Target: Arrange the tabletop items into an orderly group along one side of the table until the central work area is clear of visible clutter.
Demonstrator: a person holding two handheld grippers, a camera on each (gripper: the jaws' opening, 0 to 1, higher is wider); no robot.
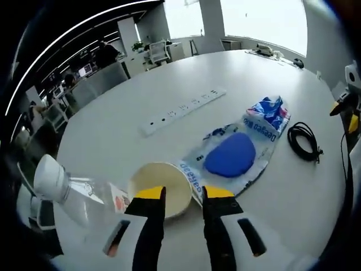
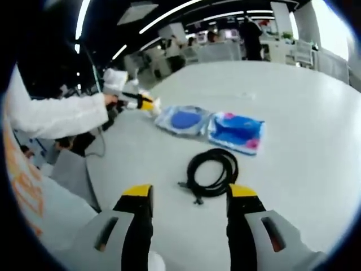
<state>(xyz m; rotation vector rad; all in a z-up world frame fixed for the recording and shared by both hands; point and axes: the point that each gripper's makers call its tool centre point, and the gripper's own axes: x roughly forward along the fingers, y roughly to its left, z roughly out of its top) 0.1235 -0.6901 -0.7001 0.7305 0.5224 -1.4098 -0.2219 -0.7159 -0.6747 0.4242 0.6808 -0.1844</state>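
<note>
In the left gripper view we see a plastic bottle (image 1: 76, 195) lying at the desk (image 1: 141, 90) edge, then a cream bowl (image 1: 161, 189). The left hand-held gripper (image 1: 184, 195) is released, one jaw over the bowl rim. Rightward: blue-pad packet (image 1: 234, 155), black cable coil (image 1: 304, 141). The right hand-held gripper (image 2: 189, 195) is released above the coil; bare desk to its right.
</note>
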